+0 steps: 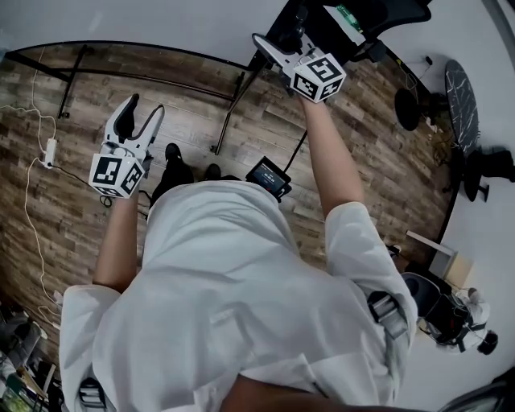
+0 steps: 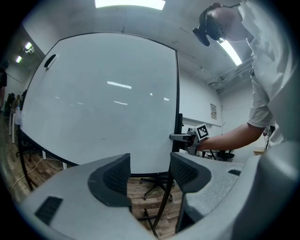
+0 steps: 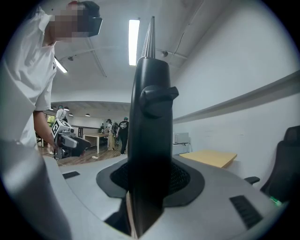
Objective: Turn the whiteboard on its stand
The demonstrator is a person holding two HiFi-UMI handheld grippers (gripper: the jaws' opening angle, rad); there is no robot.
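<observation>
Where the wood floor [image 1: 64,225] meets the far wall [image 1: 161,20], the whiteboard [image 2: 103,98] stands upright on its stand [image 1: 229,113]. From the head view it shows only as a thin dark top edge [image 1: 161,47] along the floor's far edge. Board face is blank white and fills most of the left gripper view, with ceiling lights reflected in it. A small dark item [image 2: 49,61] sits near its upper left corner, too small to tell what.

Person [image 1: 233,298] in a white shirt faces the board, both arms held forward. A black chair [image 1: 362,16] sits at the floor's far right corner, beyond the board's end.

Right claw [image 1: 269,50] is at the board's right side edge. In its own view the black frame edge [image 3: 150,93] runs upright between the pads [image 3: 185,178], and both pads press on it, so the right claw [image 3: 150,176] is pinching the whiteboard frame. The left gripper view shows the same grip from the side [image 2: 180,137].

Left claw [image 1: 145,109] is held level in front of the board face, well apart from the right one. Its jaws are spread, with only floor and a stand leg [image 2: 161,206] seen past the gap [image 2: 150,173], touching nothing.

A power strip [image 1: 50,149] with a white cable lies by the floor's left edge.
</observation>
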